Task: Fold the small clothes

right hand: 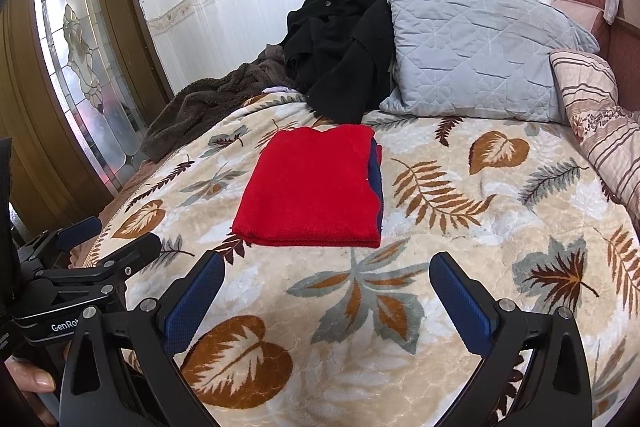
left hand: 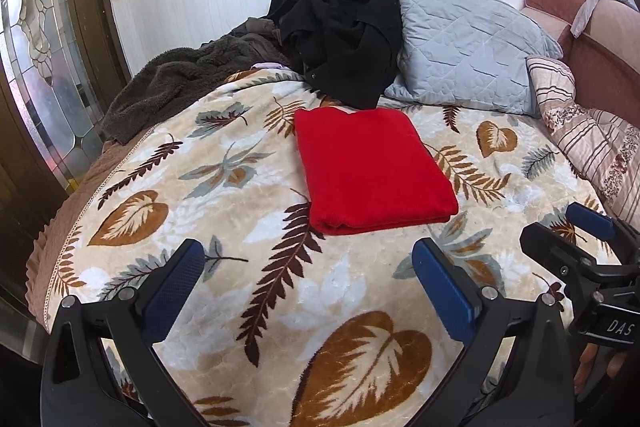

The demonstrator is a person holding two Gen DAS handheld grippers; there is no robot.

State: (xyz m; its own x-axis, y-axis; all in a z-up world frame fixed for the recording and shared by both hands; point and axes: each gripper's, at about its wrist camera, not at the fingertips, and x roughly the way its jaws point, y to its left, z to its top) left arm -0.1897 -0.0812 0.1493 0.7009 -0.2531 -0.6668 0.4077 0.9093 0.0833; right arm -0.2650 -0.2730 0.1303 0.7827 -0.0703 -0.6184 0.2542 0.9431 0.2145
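Hovering both grippers short of the folded red knit garment (left hand: 372, 169), nothing in hand.

My left gripper (left hand: 308, 275) and right gripper (right hand: 326, 285) are both spread wide and empty, above the beige leaf-print plush blanket (left hand: 224, 307). The garment lies flat in a neat rectangle mid-bed, just in front of the crumpled black coat (left hand: 340, 27) and grey quilted pillow (left hand: 468, 43). It looks soft, light and limp: layers would likely slide or sag if lifted from one point. A dark blue layer (right hand: 375, 183) peeks out along its right edge. I'd pinch all layers at the thick near folded edge, one gripper per corner.
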